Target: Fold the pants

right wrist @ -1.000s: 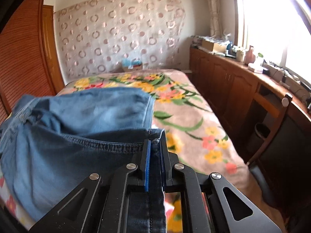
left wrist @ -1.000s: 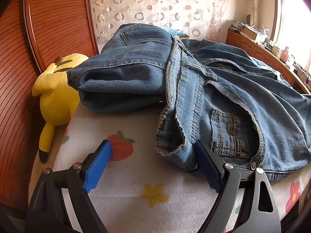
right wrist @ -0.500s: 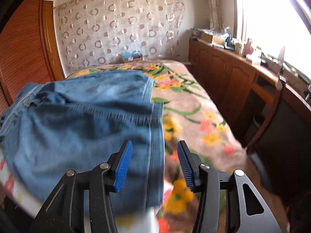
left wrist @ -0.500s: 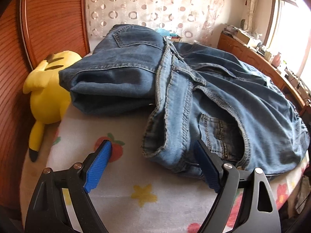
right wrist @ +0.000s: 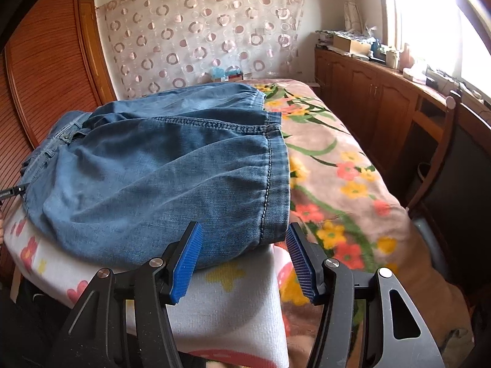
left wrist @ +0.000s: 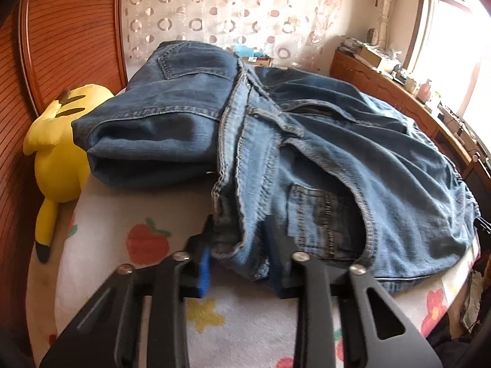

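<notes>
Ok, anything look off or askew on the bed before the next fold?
Nothing is damaged or spilled. The jeans are bunched rather than flat: the waistband is crumpled and twisted at the left claw, which has just closed on it. The leg hem lies between the right claw pads, untouched. A yellow plush toy lies beside them.

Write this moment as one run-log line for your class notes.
task: fold pants | left gripper: just closed on jeans waistband | right gripper: open, just released hem | surface: bed
</notes>
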Motion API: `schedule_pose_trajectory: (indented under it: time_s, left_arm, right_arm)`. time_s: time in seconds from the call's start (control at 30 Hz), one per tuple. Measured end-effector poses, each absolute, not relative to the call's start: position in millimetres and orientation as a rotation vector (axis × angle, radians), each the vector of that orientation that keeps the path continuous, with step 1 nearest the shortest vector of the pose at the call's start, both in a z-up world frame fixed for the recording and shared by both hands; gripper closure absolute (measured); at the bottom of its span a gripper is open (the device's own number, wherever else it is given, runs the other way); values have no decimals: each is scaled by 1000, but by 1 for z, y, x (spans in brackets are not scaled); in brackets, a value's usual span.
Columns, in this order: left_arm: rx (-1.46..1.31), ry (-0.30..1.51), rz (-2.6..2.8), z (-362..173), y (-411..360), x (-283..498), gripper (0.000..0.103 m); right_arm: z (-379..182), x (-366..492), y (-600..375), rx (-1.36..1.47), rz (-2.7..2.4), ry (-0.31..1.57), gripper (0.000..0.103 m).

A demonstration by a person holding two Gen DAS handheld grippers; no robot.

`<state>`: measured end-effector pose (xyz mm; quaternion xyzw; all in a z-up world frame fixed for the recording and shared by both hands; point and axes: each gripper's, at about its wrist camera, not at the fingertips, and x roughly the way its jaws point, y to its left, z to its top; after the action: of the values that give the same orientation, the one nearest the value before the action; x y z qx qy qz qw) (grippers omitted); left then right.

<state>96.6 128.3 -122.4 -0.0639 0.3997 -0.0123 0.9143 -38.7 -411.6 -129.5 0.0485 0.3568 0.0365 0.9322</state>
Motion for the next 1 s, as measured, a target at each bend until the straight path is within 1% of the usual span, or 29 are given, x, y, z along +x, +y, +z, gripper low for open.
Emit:
schedule_pose_trajectory:
  time_s: [0.03, 0.07, 0.1, 0.13, 0.17, 0.3, 0.53, 0.77, 1.0]
  left_arm:
    - [-129, 817, -29, -121, 127, 95, 86]
    - [-127, 806, -33, -118, 126, 93, 87]
    - [-123, 793, -32, -113, 123, 89, 89]
    - [-122, 784, -34, -109, 121, 87, 89]
    - [-120, 772, -35, -103, 119, 85, 90]
    - [-102, 723, -49, -75, 108, 66, 92]
    - [-121, 601, -71, -16, 103, 19, 93]
    - [-121, 547, -86, 11, 106, -11, 94]
    - [-108, 507, -96, 26, 104, -33, 94]
  right_arm:
    - [-131, -37, -407, 92, 76, 726, 60]
    - [-131, -35, -406, 79, 72, 726, 76]
    - [-131, -33, -406, 65, 71, 725, 82]
    - [-133, -30, -403, 55, 80, 723, 84]
    - [-132, -28, -401, 43, 87, 717, 96]
    - [-106, -31, -407, 40, 95, 651, 98]
    - [-53, -59, -418, 12, 85, 539, 99]
    - [-20, -89, -423, -21, 75, 445, 99]
    - [-14, -108, -409, -52, 85, 366, 99]
